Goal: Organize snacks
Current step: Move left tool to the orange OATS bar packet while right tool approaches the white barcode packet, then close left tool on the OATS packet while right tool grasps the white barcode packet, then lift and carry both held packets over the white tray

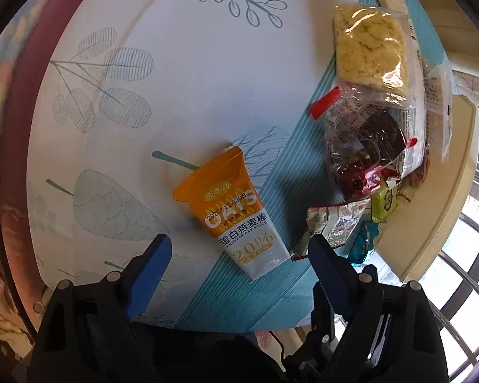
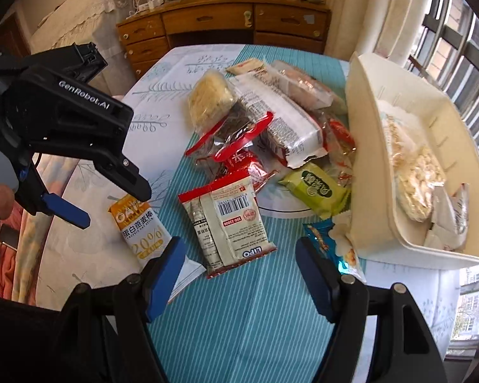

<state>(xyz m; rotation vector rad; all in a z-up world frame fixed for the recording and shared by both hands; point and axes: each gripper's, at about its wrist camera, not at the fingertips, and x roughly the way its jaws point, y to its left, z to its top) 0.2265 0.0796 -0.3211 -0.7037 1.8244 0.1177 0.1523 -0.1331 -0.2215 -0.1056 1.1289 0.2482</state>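
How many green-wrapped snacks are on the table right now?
1. The green packet lies on the teal cloth just left of the cream bin, at the near edge of the snack pile. Others could be buried under that pile.

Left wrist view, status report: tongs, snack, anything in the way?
Left tongs open over oat bar packet, not gripping. Right tongs open, empty. Cracker packet beside it, not blocking.
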